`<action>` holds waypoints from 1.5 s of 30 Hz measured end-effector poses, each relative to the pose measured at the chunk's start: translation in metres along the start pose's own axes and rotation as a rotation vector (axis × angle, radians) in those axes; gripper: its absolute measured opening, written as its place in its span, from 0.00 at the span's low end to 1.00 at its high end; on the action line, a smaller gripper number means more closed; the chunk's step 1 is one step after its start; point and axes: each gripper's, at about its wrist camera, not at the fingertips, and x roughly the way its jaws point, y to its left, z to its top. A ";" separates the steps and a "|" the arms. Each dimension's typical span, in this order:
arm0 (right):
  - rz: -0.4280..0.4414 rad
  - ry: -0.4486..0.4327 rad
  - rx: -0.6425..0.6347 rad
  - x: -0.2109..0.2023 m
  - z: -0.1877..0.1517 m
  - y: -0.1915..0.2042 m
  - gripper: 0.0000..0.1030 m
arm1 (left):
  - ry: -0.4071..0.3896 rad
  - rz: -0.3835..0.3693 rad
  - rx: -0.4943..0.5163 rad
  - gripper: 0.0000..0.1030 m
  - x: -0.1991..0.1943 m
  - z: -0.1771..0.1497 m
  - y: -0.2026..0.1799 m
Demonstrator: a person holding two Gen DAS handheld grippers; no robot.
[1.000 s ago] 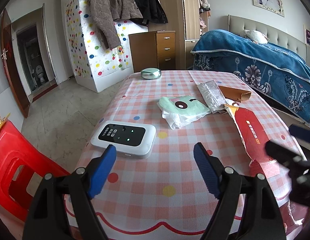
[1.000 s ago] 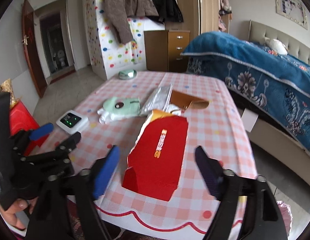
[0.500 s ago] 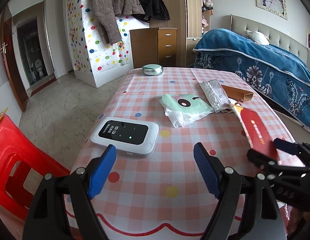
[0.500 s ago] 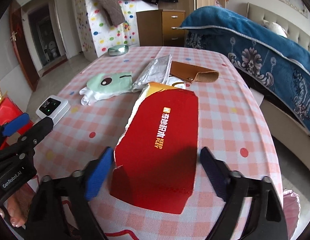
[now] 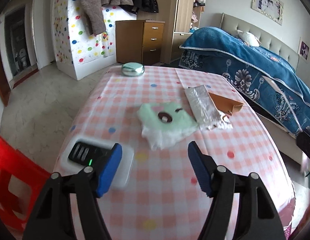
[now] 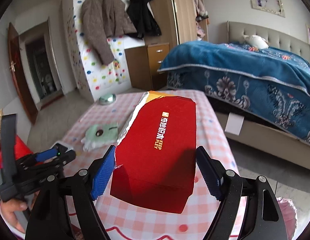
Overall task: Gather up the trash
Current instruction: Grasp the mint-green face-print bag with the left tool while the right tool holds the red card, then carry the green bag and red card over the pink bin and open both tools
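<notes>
My right gripper [image 6: 155,172] is shut on a red torn package [image 6: 161,144] with white and orange lettering and holds it lifted above the checked table [image 6: 135,220]. My left gripper [image 5: 155,168] is open and empty over the table's near left part, and it also shows in the right wrist view [image 6: 52,156]. On the table lie a silver foil wrapper [image 5: 203,106], a brown paper piece [image 5: 225,104] and a green-and-white tissue pack [image 5: 167,122].
A white pocket router [image 5: 95,156] lies by my left fingertip near the table's left edge. A round metal tin [image 5: 133,69] sits at the far end. A red plastic stool [image 5: 10,180] stands left; a bed with a blue cover [image 5: 255,64] is right.
My right gripper has closed on the red package and lifted it off the table. My left gripper has moved forward, close to the router.
</notes>
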 end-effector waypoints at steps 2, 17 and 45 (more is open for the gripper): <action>0.006 -0.004 0.005 0.002 -0.001 -0.004 0.76 | 0.018 0.029 0.018 0.65 0.013 0.011 -0.005; 0.006 0.017 0.056 -0.010 0.001 -0.025 0.76 | 0.096 0.039 0.168 0.02 0.058 0.021 -0.028; -0.207 -0.044 0.087 -0.148 -0.050 -0.091 0.77 | -0.111 -0.434 0.331 0.00 -0.119 -0.057 -0.169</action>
